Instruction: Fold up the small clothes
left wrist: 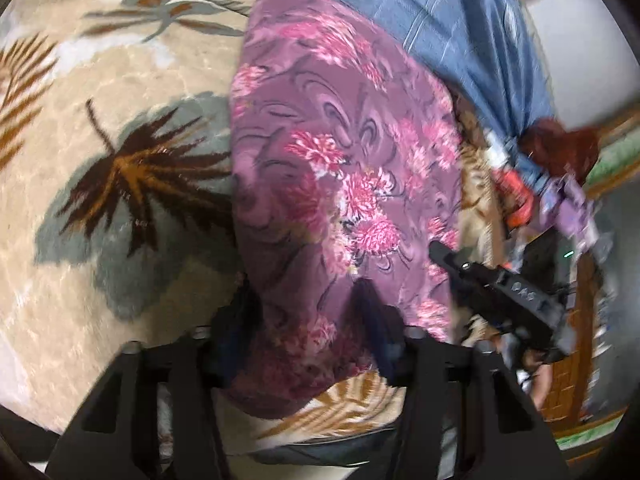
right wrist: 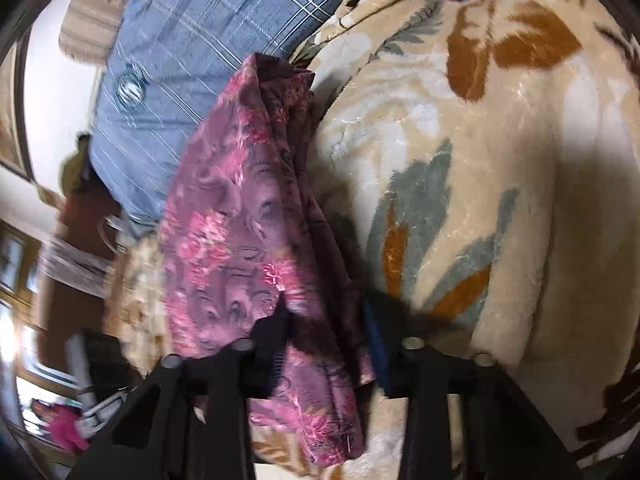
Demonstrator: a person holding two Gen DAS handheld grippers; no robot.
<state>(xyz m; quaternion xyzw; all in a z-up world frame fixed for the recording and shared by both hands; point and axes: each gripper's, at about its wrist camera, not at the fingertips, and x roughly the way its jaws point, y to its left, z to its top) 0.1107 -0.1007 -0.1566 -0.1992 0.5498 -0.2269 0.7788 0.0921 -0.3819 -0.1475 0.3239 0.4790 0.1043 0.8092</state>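
**Left wrist view: purple floral garment pinched at two edges over the blanket**

Left wrist view, looking along the left gripper: closed on the near edge of the purple floral garment, cloth bunched between both dark fingers. Spread flat and fairly smooth beyond the grip, lying on the cream leaf-print blanket. Straight left edge of the garment running up the frame, broad stretch of bare blanket beside it. Far edge touching or overlapping the blue plaid cloth. Just right of the garment, the right gripper reaching in, its black body slanting toward the right edge; cluttered, blurred items beyond that, well apart from the cloth.

Right wrist view: right gripper also clamped on the purple floral garment, fabric drawn in between the fingers and hanging in folds below them. Garment gathered and rumpled here, lifted into a ridge, its right side falling against the cream leaf-print blanket. Wide uncovered blanket right of the garment, soft and uneven. Blue plaid cloth touching the garment's far left edge. Left of the garment, blurred room background, too smeared to name.
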